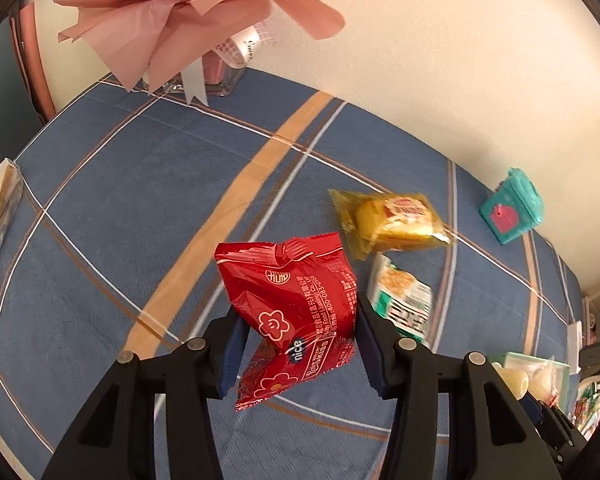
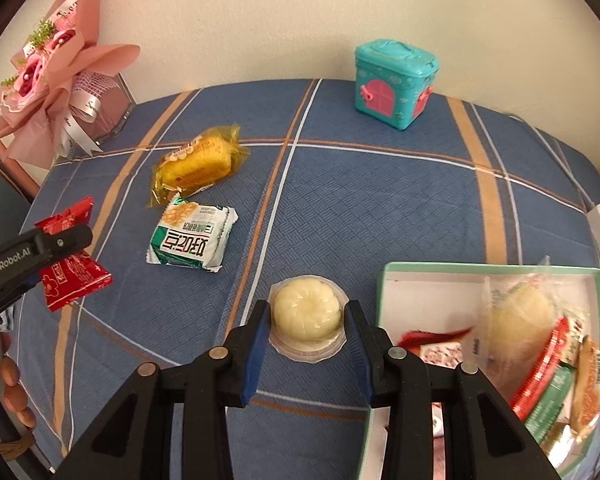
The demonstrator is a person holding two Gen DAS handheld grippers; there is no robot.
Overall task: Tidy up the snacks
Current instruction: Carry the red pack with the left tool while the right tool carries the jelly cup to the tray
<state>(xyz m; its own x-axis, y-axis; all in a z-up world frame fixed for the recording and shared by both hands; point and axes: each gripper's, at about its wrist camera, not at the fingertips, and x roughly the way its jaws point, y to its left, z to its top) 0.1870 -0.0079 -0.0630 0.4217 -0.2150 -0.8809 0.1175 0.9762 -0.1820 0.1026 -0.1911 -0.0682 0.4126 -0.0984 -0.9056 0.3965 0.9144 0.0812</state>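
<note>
1. Left wrist cam looked steeply down, close over the blue plaid tablecloth (image 1: pixel 148 208).
2. Right wrist cam did likewise.
3. Both caught the yellow cake packet (image 1: pixel 396 220) (image 2: pixel 196 164) and teal toy box (image 1: pixel 514 208) (image 2: pixel 394 82).

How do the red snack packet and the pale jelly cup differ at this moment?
The red snack packet is a crinkled, opaque foil pouch; the jelly cup is a clear, round, rigid tub showing its pale filling. The packet sits in the left gripper; the cup in the right gripper. Both are clamped between blue pads, above the blue plaid cloth.
</note>
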